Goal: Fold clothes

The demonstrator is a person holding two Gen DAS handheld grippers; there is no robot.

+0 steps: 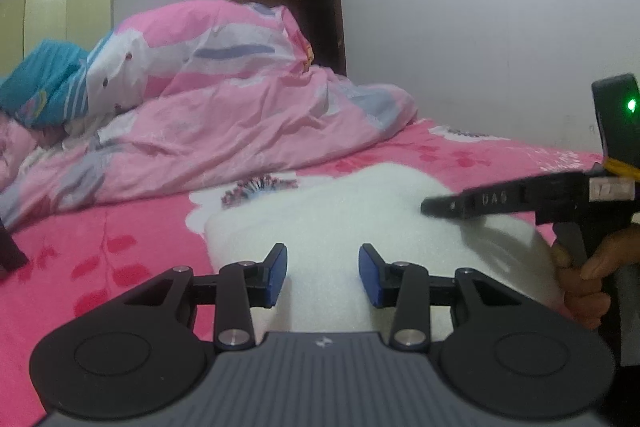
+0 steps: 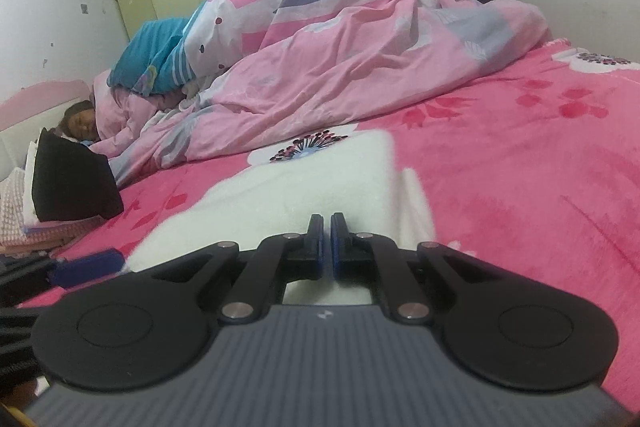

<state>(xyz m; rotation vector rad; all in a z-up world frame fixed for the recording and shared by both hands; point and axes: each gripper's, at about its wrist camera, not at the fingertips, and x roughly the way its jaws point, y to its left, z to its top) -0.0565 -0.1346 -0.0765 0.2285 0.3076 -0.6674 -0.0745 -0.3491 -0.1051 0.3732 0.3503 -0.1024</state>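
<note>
White and fluffy, the folded garment [image 1: 340,223] lies on the pink flowered bed sheet [image 1: 100,251] in the lower middle of the left wrist view, and we see it again in the lower middle of the right wrist view [image 2: 288,195]. Our left gripper [image 1: 323,273] stands at the bottom of its own view with the jaws partly spread; the blue pads [image 1: 280,267] are apart and they press on nothing, while the white cloth shows in the gap behind them. We cannot tell if the fingertips touch the cloth. Our right gripper [image 2: 327,241] has its jaws pressed together, with only a thin slit between them, and we see no cloth pinched there. In the left wrist view this same gripper [image 1: 430,207] comes in from the right edge, a little blurred, above the right part of the garment, and a hand [image 1: 588,279] holds its grip at the lower right. Behind the garment, a crumpled pink quilt [image 1: 224,99] fills the middle of the frame. At the left edge of the right wrist view a person [image 2: 84,123] lies under the quilt, near a black cushion [image 2: 72,183].
</note>
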